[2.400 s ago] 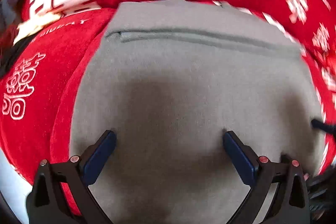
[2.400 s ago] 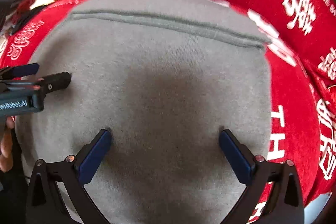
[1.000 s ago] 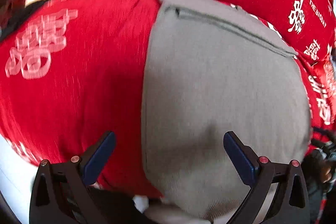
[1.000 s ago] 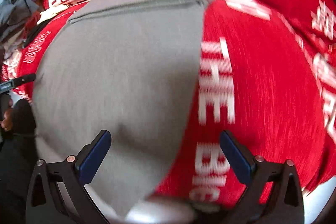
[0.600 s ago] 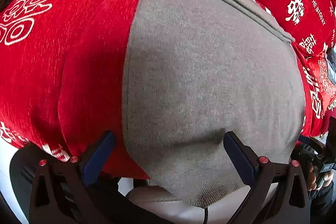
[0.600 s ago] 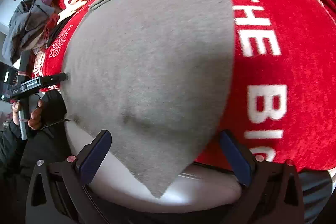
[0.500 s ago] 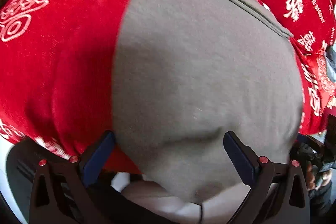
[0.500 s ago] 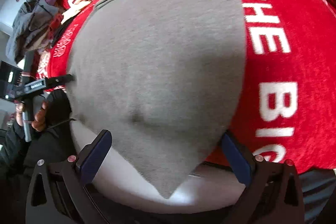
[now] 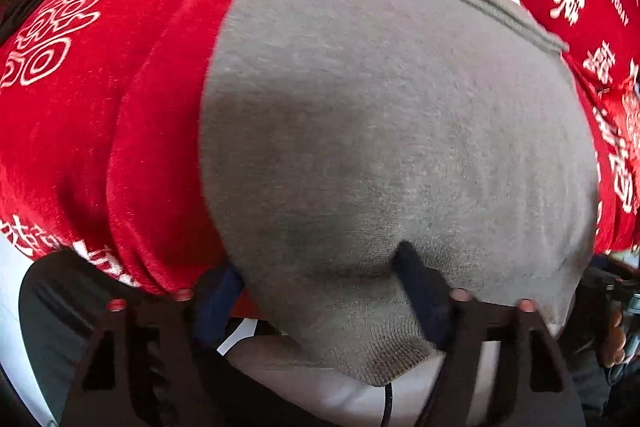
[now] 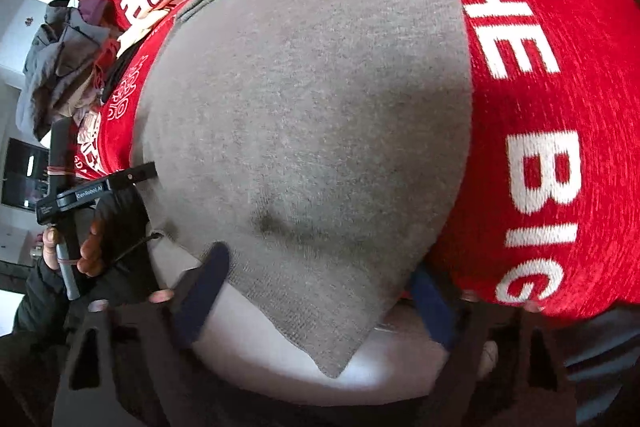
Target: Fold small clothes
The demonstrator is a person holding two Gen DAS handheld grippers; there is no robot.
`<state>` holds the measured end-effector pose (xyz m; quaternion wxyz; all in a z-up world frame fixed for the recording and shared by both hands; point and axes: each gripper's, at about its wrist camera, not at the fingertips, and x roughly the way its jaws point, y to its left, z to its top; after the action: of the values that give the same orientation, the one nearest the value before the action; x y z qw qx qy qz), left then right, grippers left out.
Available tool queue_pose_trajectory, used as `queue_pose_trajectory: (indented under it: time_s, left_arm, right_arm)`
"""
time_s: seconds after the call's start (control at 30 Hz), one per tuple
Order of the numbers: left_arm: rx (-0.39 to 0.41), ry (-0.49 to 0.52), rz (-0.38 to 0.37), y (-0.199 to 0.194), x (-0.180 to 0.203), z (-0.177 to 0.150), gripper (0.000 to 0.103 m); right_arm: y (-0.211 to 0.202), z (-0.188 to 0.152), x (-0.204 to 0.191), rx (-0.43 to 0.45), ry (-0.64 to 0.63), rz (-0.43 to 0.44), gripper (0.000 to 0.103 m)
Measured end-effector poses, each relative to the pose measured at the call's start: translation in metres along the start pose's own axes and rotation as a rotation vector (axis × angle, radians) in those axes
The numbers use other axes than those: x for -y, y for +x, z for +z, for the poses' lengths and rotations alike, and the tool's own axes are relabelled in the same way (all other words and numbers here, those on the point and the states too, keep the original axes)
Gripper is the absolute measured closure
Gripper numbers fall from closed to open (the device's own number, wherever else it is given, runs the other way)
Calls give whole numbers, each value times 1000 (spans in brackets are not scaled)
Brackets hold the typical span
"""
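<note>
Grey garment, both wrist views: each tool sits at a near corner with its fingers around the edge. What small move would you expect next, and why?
Probably closing both tools on the near corners. The left tool and right tool each straddle a corner of the grey garment hanging off the red cloth, fingers apart with fabric between them. Gripping there would let the near edge be lifted toward the far hem.

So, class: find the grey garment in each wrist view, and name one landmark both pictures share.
Left wrist: the grey garment fills the centre and right, its near corner between the gripper fingers.
Right wrist: it fills the centre, its corner pointing down at the bottom.
Shared landmark: the red cloth with white lettering.
</note>
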<state>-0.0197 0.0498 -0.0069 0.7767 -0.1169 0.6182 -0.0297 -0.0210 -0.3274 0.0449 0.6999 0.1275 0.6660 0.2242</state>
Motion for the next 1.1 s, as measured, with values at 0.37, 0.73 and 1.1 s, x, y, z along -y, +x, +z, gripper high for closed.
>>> queue_pose_trajectory:
  time_s: [0.37, 0.73, 1.1]
  left_arm:
    - [21, 27, -64, -9, 0, 4, 85]
    - [0, 2, -90, -11, -12, 4, 85]
    - [-27, -25, -110, -9, -16, 0, 84]
  right_arm:
    - [9, -1, 8, -28, 36, 53, 94]
    - [13, 0, 10, -33, 38, 25, 93]
    - [20, 4, 17, -71, 61, 27, 90]
